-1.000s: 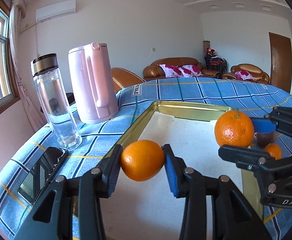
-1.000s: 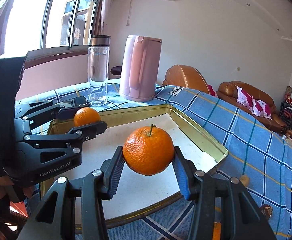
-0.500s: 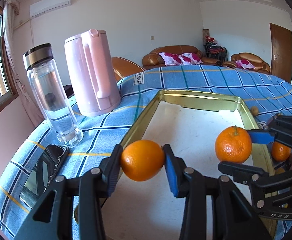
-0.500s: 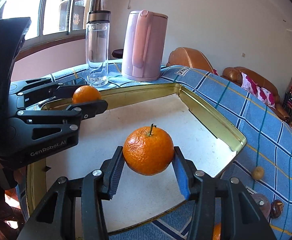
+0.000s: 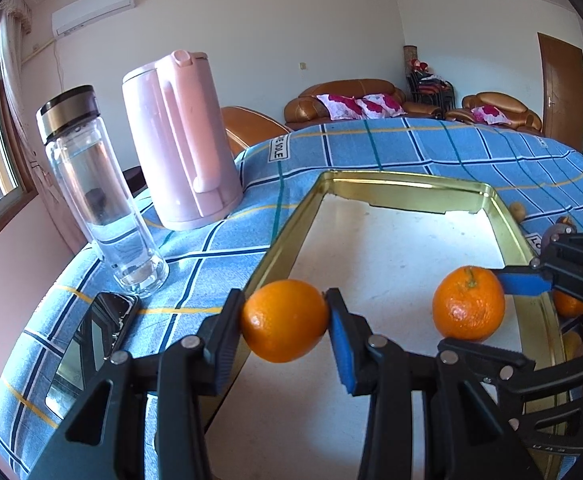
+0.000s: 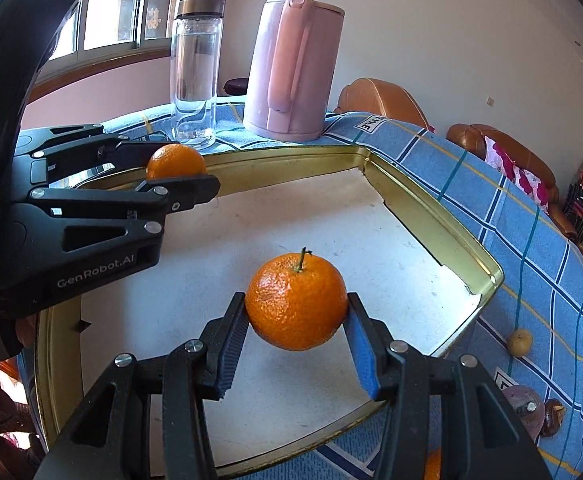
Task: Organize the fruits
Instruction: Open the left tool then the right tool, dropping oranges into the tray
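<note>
My left gripper (image 5: 285, 320) is shut on a smooth orange (image 5: 284, 326) and holds it over the left rim of the gold tray (image 5: 407, 188). My right gripper (image 6: 297, 320) is shut on a stemmed orange (image 6: 296, 300) and holds it low over the tray's white floor (image 6: 311, 224). The right gripper with its orange (image 5: 468, 303) shows at the right of the left wrist view. The left gripper with its orange (image 6: 176, 161) shows at the left of the right wrist view.
A pink kettle (image 5: 179, 156), a glass bottle (image 5: 99, 208) and a phone (image 5: 91, 344) stand left of the tray on the blue checked cloth. Another orange (image 5: 569, 304) and small brown fruits (image 6: 518, 342) lie on the cloth right of the tray.
Both grippers have come lower toward the tray, each still holding its orange. The right gripper's orange now hangs close above the tray floor.
</note>
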Demonstrator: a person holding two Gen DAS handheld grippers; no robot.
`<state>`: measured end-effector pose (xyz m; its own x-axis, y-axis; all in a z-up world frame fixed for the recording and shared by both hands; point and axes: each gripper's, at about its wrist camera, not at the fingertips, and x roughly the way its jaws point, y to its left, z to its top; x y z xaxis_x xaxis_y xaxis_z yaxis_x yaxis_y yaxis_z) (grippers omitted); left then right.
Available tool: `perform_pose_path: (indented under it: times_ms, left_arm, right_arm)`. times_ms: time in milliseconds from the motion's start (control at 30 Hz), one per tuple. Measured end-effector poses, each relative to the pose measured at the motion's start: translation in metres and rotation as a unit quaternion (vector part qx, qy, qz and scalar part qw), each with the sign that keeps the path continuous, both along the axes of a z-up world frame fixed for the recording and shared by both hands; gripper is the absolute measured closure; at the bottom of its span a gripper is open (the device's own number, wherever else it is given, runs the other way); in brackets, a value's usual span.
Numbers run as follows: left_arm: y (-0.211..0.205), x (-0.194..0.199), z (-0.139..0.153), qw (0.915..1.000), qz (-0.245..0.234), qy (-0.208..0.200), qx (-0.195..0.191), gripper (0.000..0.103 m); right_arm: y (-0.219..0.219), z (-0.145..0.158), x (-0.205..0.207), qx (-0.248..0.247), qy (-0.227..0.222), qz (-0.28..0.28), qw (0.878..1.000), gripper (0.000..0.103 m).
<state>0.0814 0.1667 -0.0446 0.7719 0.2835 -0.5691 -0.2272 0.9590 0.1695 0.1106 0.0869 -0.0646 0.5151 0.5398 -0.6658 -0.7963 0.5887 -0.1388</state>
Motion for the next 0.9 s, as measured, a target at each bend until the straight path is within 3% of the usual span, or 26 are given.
perform_pose_path:
  times_ms: [667,733,800,900]
  left_arm:
    - [-0.005,0.002,0.0,0.9996,0.004,0.002,0.027,0.058]
    - [-0.005,0.001,0.001,0.9997,0.005,-0.002,0.026,0.049]
    - [-0.006,-0.003,0.004,0.9996,0.007,-0.015,0.021,0.027]
    - [-0.009,-0.013,0.011,0.999,0.006,-0.044,0.009,0.008]
  right_arm:
    - [0.003,-0.001,-0.001,-0.004,0.001,0.005,1.0,0.052]
    - [0.003,-0.001,-0.001,-0.004,0.0,0.005,1.0,0.052]
    - [0.003,0.0,-0.001,-0.001,0.001,0.005,1.0,0.05]
    - [-0.005,0.004,-0.001,0.015,-0.011,-0.01,1.0,0.041]
